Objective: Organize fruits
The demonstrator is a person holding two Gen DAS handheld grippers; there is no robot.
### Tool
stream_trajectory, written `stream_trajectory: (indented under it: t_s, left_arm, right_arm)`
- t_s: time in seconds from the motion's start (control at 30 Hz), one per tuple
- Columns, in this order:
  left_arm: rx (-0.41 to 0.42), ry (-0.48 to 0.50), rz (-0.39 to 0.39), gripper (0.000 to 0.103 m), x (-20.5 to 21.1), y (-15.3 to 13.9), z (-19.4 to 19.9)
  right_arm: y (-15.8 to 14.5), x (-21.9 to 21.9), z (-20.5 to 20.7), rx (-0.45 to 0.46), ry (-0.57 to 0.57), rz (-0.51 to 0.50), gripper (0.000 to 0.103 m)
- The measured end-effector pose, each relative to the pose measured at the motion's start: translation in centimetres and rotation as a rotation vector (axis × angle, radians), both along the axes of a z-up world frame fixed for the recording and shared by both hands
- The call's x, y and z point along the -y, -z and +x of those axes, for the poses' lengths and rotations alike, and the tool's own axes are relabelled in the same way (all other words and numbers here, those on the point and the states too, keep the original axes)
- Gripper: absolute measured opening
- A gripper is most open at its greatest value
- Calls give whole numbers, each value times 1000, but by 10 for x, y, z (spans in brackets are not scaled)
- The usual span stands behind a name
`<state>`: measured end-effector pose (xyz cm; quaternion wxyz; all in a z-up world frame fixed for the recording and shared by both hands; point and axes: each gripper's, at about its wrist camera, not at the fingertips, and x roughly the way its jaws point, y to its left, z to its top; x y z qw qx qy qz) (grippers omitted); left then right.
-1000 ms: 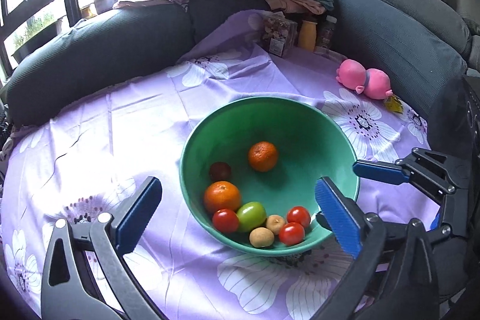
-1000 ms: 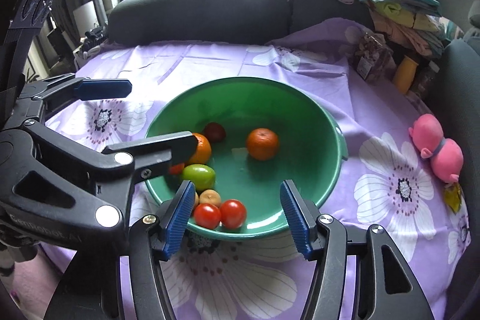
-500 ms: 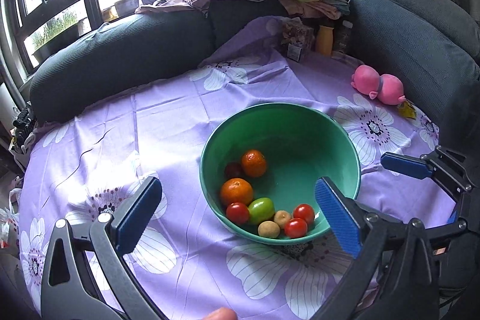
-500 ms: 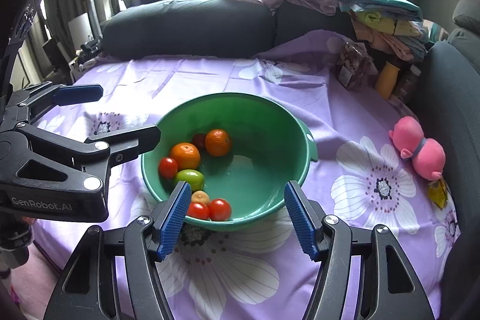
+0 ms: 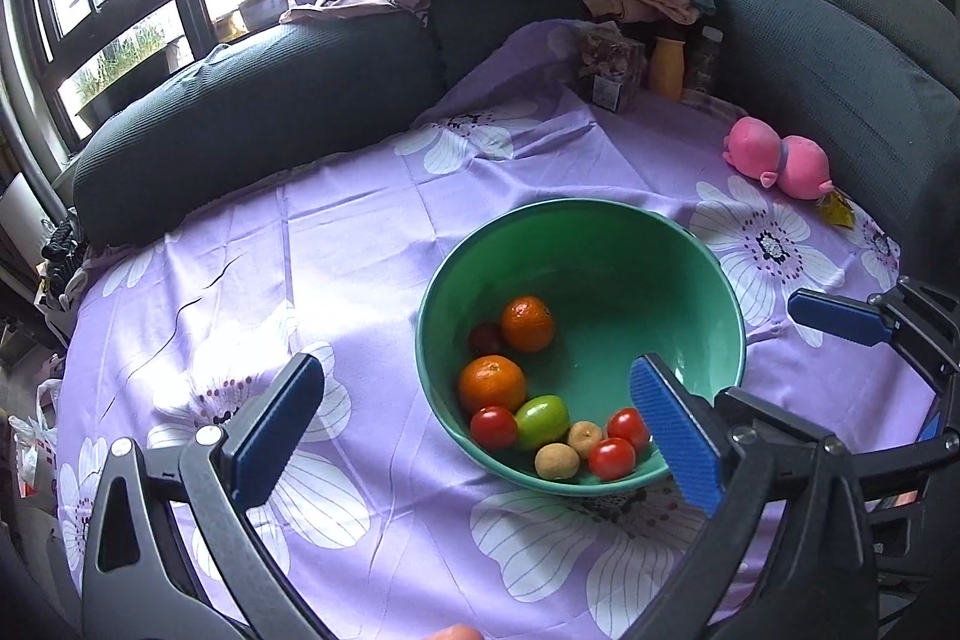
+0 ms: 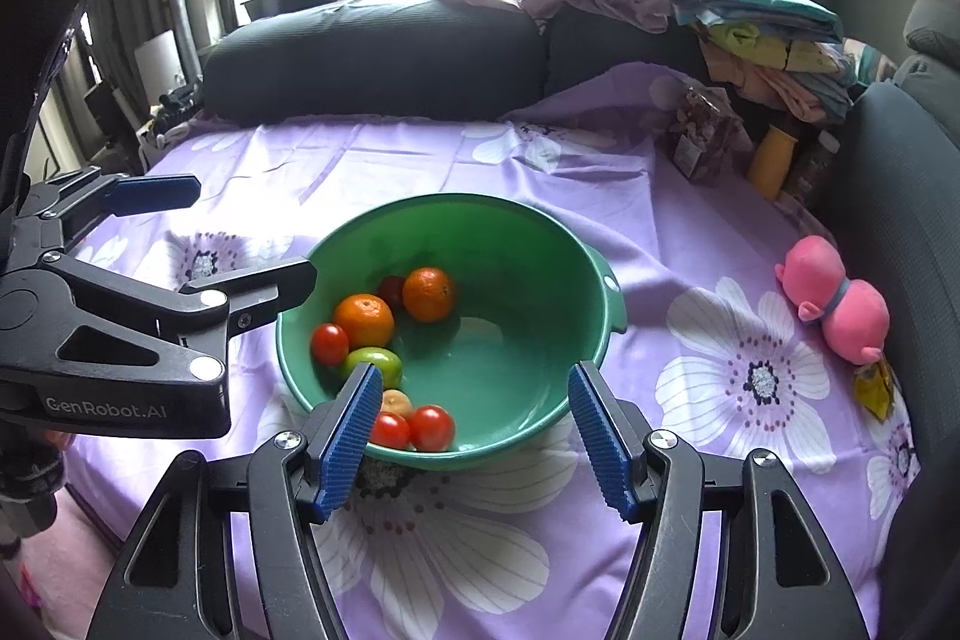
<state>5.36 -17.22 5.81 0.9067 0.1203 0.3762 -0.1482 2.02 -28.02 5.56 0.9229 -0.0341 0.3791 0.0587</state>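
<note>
right gripper (image 6: 474, 427) opened wider, upper orange (image 6: 428, 293) rolled left

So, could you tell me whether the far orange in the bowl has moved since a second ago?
Yes. The far orange rolled from the middle of the green bowl leftward, beside the dark red fruit.

green bowl (image 5: 708, 280), purple floral cloth (image 5: 336, 250)
</note>
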Motion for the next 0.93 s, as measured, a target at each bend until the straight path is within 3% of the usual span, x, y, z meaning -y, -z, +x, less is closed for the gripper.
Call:
stream_trajectory:
  t_s: [0.93]
  left_arm:
    - [-8, -14, 18, 102, -2, 7, 7]
  right_arm:
    - [-1, -4, 10, -4, -3, -5, 65]
